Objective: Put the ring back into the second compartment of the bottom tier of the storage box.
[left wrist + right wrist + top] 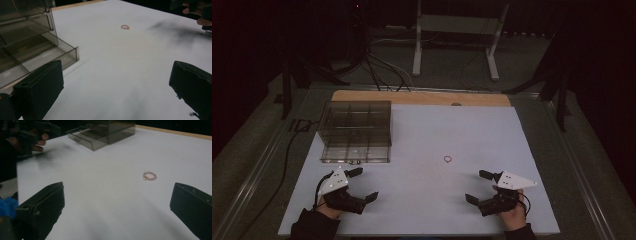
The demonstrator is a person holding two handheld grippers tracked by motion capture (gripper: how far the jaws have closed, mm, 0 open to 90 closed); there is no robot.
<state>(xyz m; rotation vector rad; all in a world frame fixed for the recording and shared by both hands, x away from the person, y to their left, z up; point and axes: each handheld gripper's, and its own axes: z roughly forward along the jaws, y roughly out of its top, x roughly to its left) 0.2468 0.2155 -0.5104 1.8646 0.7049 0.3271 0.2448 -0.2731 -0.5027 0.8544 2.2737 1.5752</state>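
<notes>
Item: ring (447,159), small, pinkish-gold, lying flat on the white worktop (472,130). It lay ahead of both pairs of jaws and between the two grippers, well apart from each, touching nothing but the worktop. In the right gripper view the ring (150,176) sat ahead of the gap between the jaws, nearer the right-hand jaw; in the left gripper view the ring (125,27) lay farther off, ahead of the gap and near the middle of it.

Item: left gripper (363,184), held in a hand (328,207) at the near edge of the worktop. Jaws stood wide apart with nothing between them, only bare worktop showing in the gap. White plate on top.

Item: right gripper (478,186), held in the other hand (514,216) at the near edge. Jaws likewise spread wide, gripping nothing.

Item: clear smoky box with compartments (356,131), standing on the worktop just beyond the left gripper's jaws and to their outer side. In the left gripper view the box (27,47) stood close by the left-hand jaw, a low front tray or drawer projecting toward it; whether they touched could not be told. In the right gripper view it (105,132) stood far ahead, beyond the left-hand jaw.

Item: wooden strip (422,97) along the far edge of the worktop, well beyond all jaws.
</notes>
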